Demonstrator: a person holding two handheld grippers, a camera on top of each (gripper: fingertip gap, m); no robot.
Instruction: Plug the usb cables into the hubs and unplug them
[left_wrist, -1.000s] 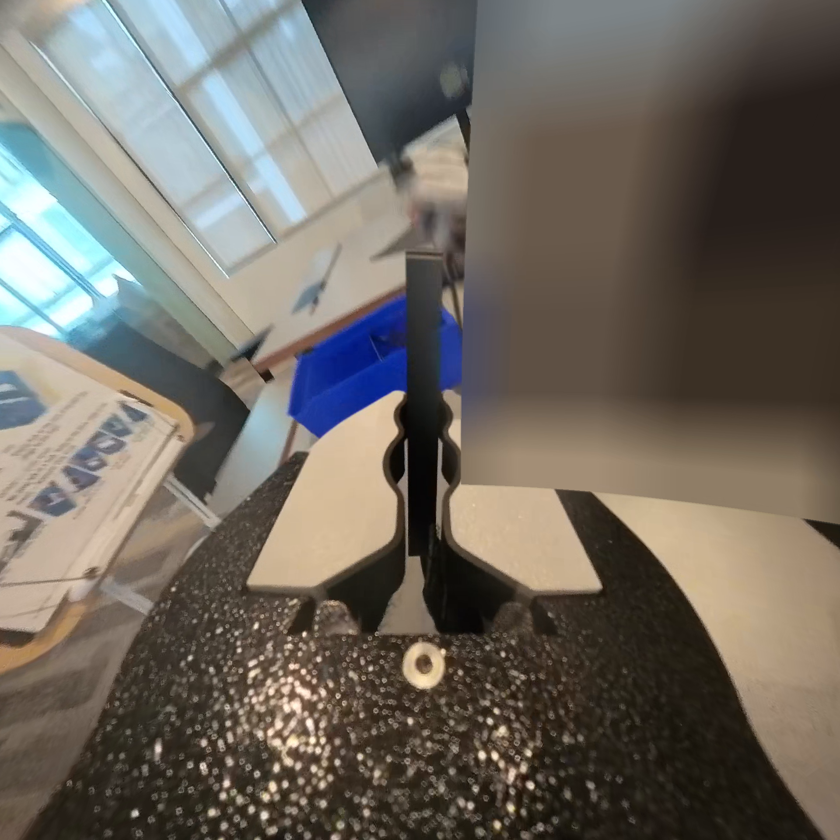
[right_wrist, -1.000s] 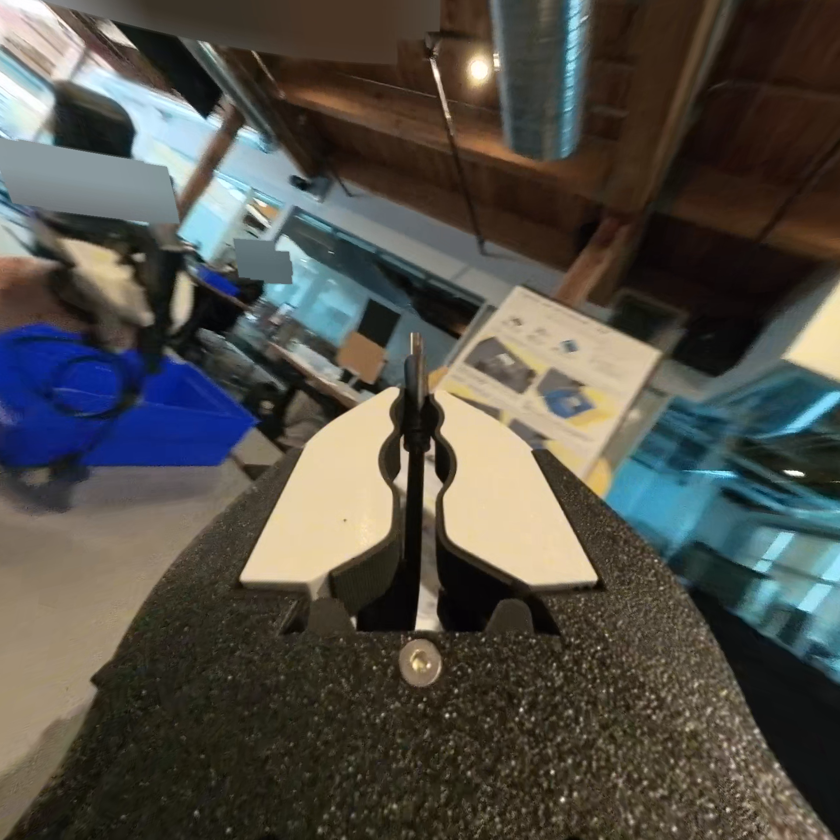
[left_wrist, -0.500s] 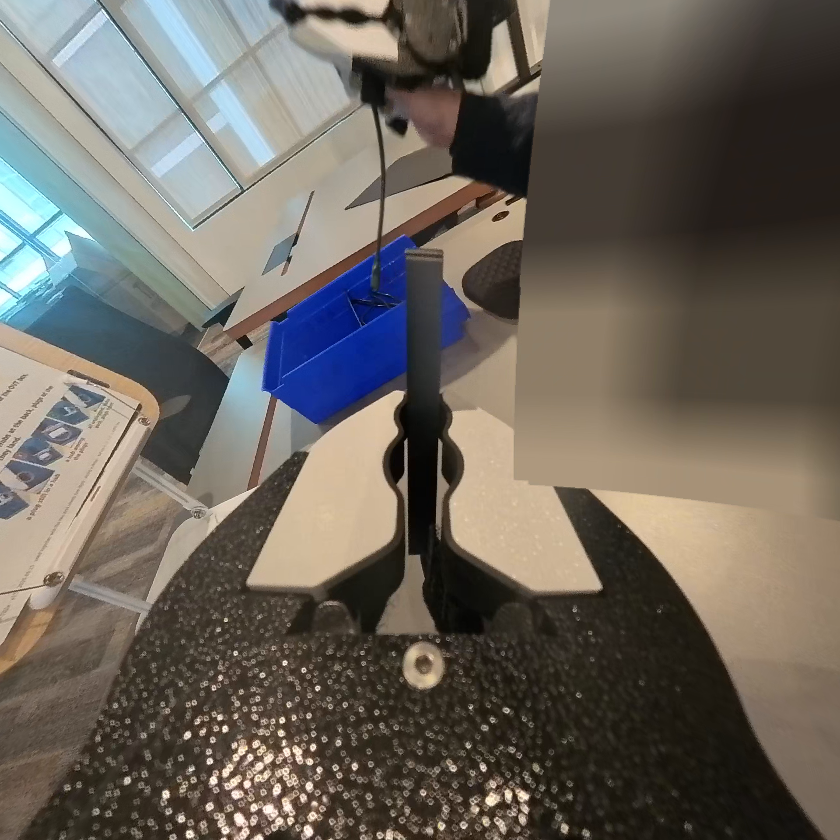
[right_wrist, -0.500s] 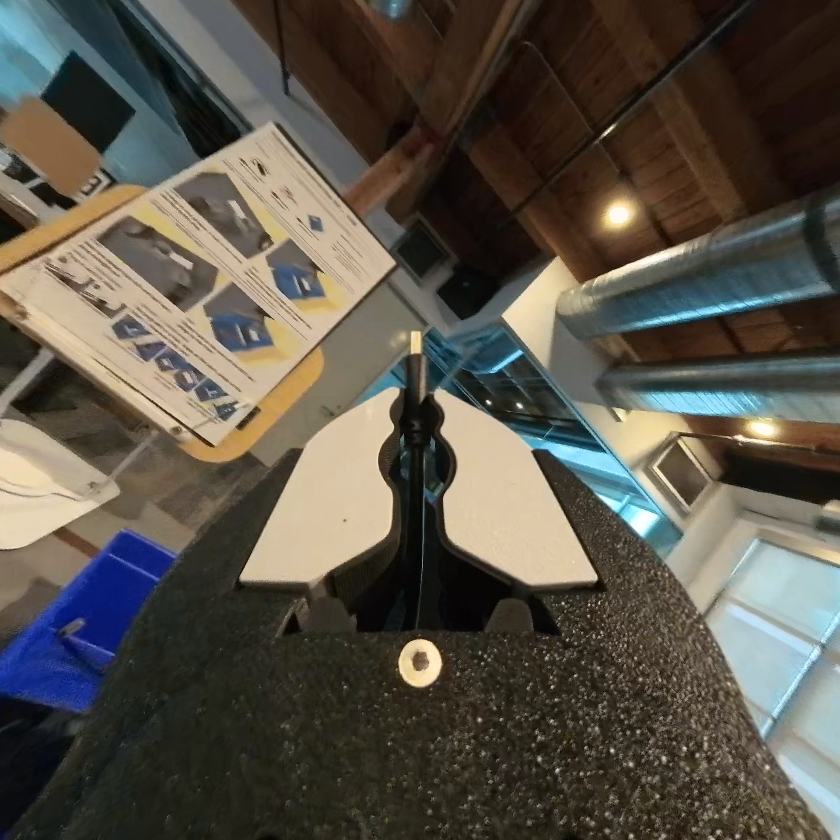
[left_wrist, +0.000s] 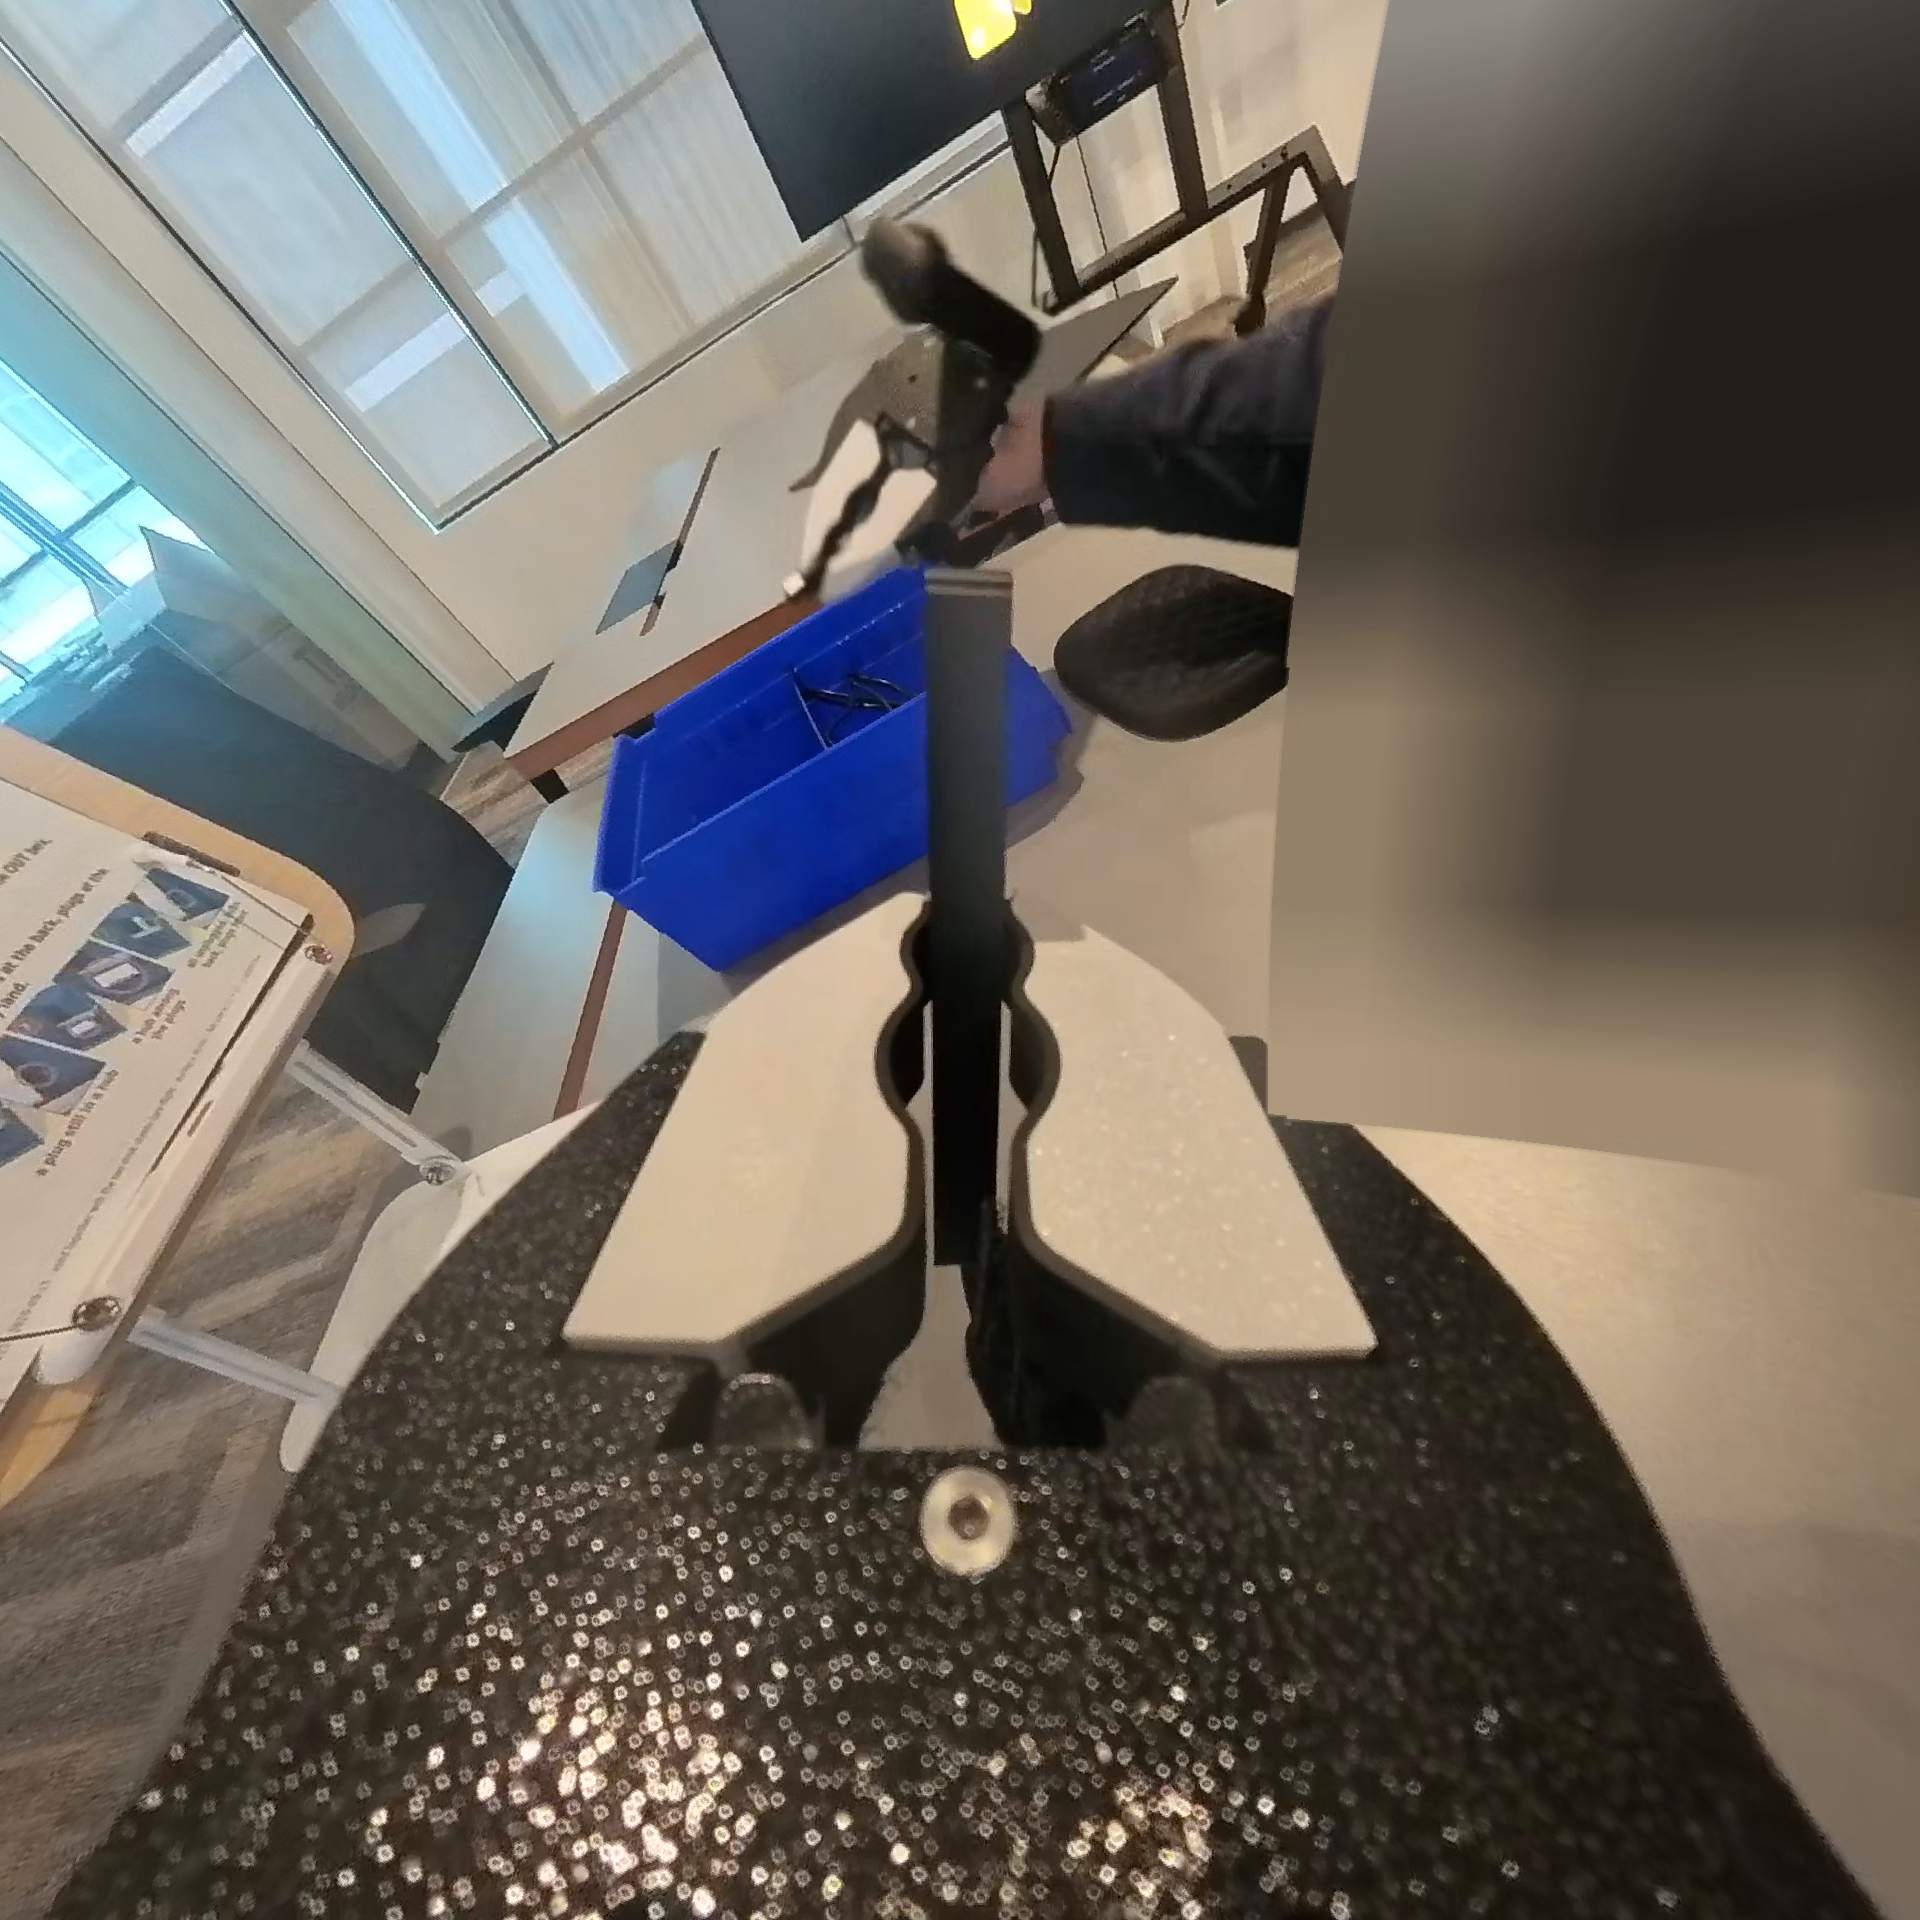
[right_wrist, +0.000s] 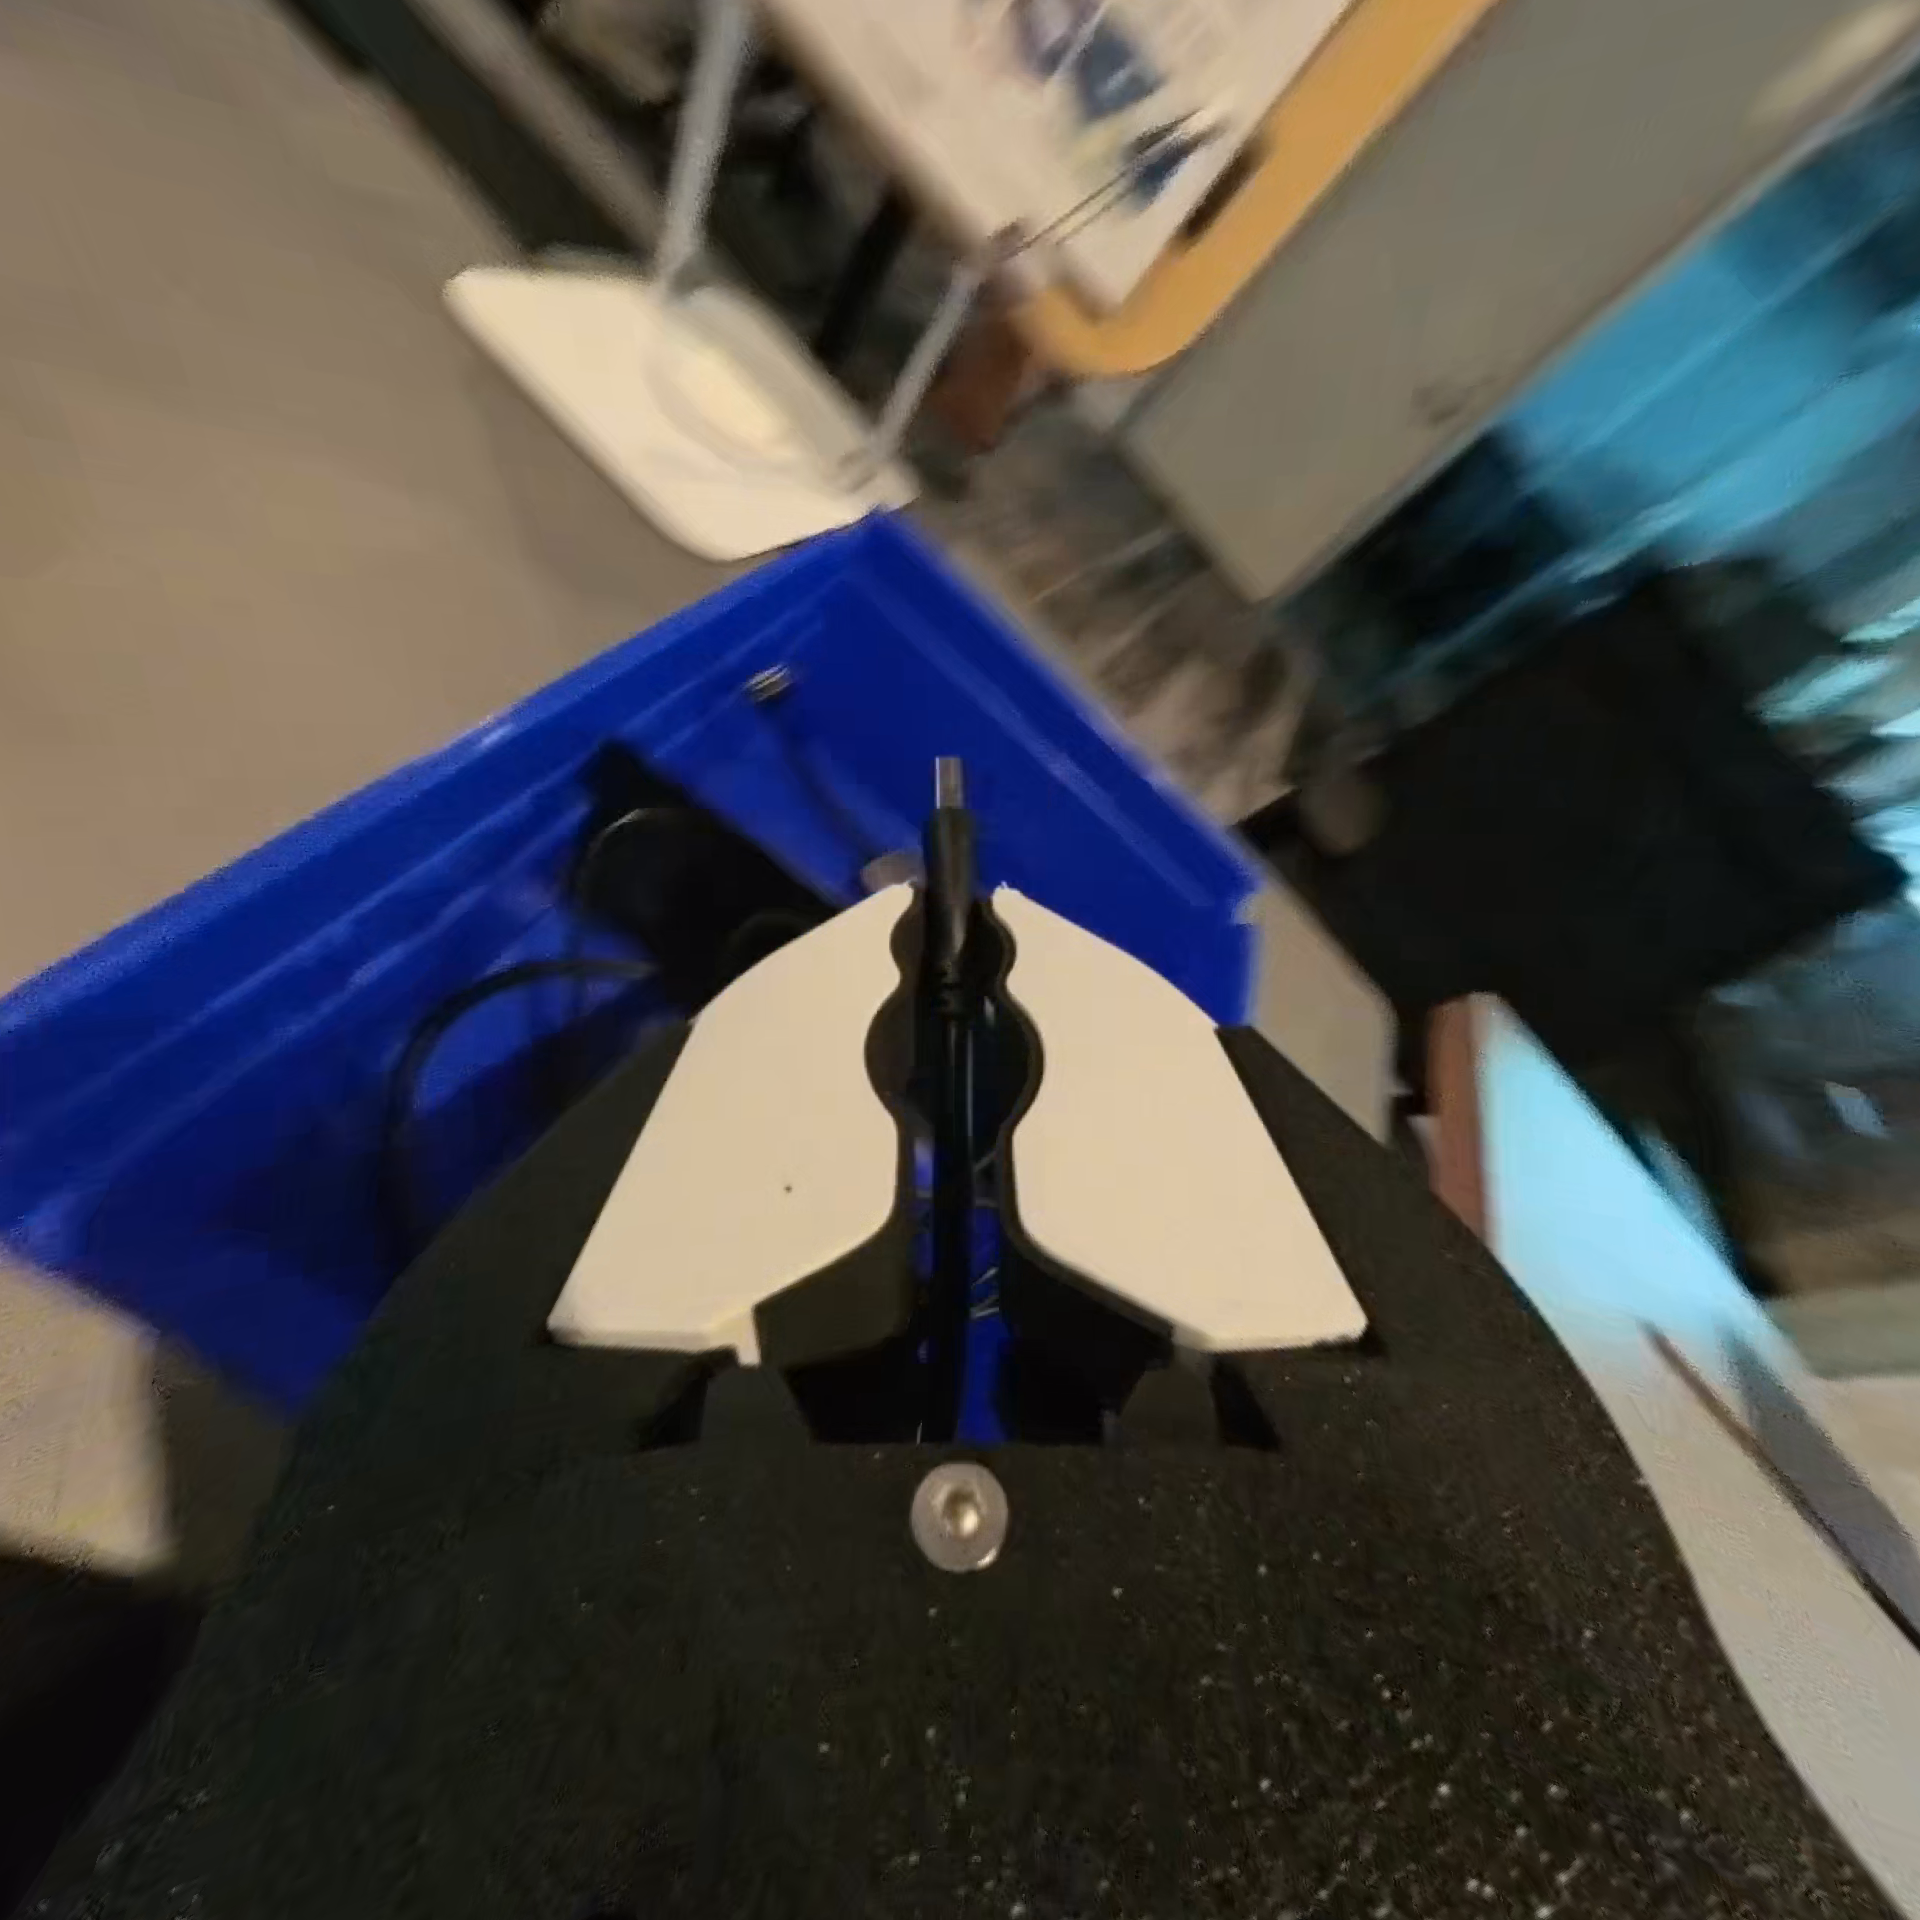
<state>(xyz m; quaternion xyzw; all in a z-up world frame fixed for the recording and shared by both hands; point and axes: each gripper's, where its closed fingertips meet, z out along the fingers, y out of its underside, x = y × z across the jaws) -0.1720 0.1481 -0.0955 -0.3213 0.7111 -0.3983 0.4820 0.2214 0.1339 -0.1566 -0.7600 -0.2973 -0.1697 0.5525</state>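
Blue plastic forms the bin (left_wrist: 790, 790) standing on the pale grey table (left_wrist: 1558, 1299), and loose dark cables (left_wrist: 847, 694) lie coiled inside it. The left gripper (left_wrist: 968, 935) is clamped on a thin dark hub (left_wrist: 968, 790), held on edge so it sticks up past the fingertips, in front of the bin. Beyond, the right gripper (left_wrist: 821, 540) hangs above the bin's far rim. In the right wrist view the right gripper (right_wrist: 954, 909) pinches a black usb cable (right_wrist: 948, 883) just behind its plug, metal tip pointing over the bin (right_wrist: 312, 987), where more black cable loops (right_wrist: 499, 997) rest. The surroundings are blurred.
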